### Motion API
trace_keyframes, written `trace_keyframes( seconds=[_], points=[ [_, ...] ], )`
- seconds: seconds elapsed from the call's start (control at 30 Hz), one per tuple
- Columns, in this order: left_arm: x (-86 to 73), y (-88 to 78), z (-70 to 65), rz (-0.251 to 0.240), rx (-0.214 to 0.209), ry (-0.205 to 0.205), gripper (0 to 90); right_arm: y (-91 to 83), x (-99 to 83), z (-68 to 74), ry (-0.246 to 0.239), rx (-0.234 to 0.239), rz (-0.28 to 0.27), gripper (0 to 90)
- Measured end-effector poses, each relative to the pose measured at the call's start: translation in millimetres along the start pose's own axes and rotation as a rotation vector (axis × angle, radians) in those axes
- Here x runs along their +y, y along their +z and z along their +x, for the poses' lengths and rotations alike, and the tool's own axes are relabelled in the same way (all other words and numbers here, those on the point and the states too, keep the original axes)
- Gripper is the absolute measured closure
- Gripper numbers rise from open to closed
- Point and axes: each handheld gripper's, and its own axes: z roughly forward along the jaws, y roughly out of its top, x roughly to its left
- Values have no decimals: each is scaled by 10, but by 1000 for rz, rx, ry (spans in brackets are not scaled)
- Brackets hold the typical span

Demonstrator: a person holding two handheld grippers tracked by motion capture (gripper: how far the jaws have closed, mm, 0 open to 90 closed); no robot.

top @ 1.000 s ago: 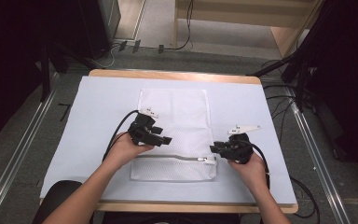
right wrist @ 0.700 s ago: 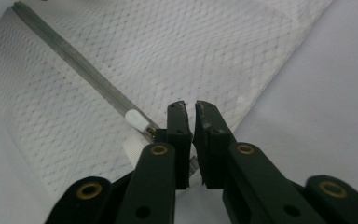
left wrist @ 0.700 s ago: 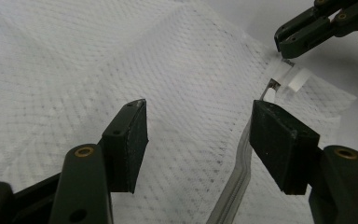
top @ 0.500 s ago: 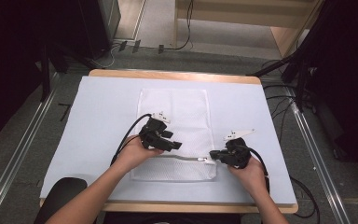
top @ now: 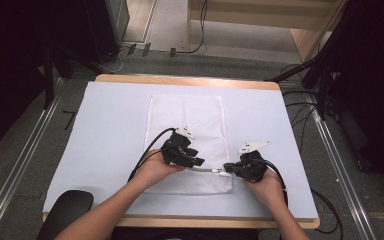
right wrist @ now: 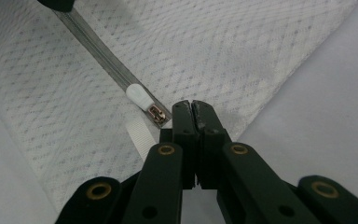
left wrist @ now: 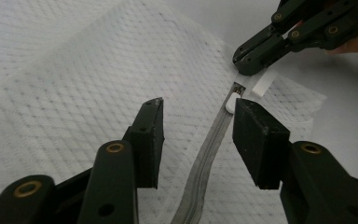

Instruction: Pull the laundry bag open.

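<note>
A pale blue-grey mat (top: 105, 130) covers a wooden table (top: 190, 80) that stands on a grey floor, with dark equipment at both sides and cables trailing at the upper middle of the high view.

In the right gripper view, the right gripper (right wrist: 193, 112) has its two black jaws pressed flat together at the lower middle of the frame, pinching the end of the white mesh zip bag (right wrist: 223, 51) at its corner beside the grey zip track (right wrist: 98, 53). Just to the upper left of the jaw tips lies the white plastic zip puller (right wrist: 139, 97) with its small brass slider, and a flat white fabric tab (right wrist: 137, 135) runs under the jaws.

In the left gripper view, the left gripper (left wrist: 198, 123) stands part open and its jaws have just been closing; the zip track (left wrist: 209, 154) passes up between the two pads, and neither pad presses it. The white puller (left wrist: 233, 102) sits just at the tip of the jaw on the right of the frame; whether they touch I cannot tell. Farther up, at the upper right, the right gripper (left wrist: 251, 58) clamps the bag's end.

In the high view the bag (top: 187, 125) lies flat in the middle of the mat, its zip edge toward the lower frame, with the left gripper (top: 195, 161) and right gripper (top: 228, 169) near each other on that edge.
</note>
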Motion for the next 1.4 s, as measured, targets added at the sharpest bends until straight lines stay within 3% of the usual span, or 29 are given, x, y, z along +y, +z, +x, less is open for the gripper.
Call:
trace_keyframes(
  seconds=[0.17,0.4,0.6,0.9,1.1,1.4],
  points=[
    [27,108,-59,31,-20,10,707,-2,-12,20,-1,-12,-5,900],
    [43,285,-123,68,-25,23,775,0,-5,13,-5,-7,-3,900],
    [78,374,-166,74,-13,34,773,0,-3,5,-5,-4,-1,900],
    [112,514,-192,84,-28,31,770,1,6,13,-13,-9,2,900],
    [91,527,-220,90,-55,31,770,2,8,18,-13,-11,5,900],
    [73,541,-224,81,-57,19,797,1,10,17,-9,-10,6,900]
  ],
)
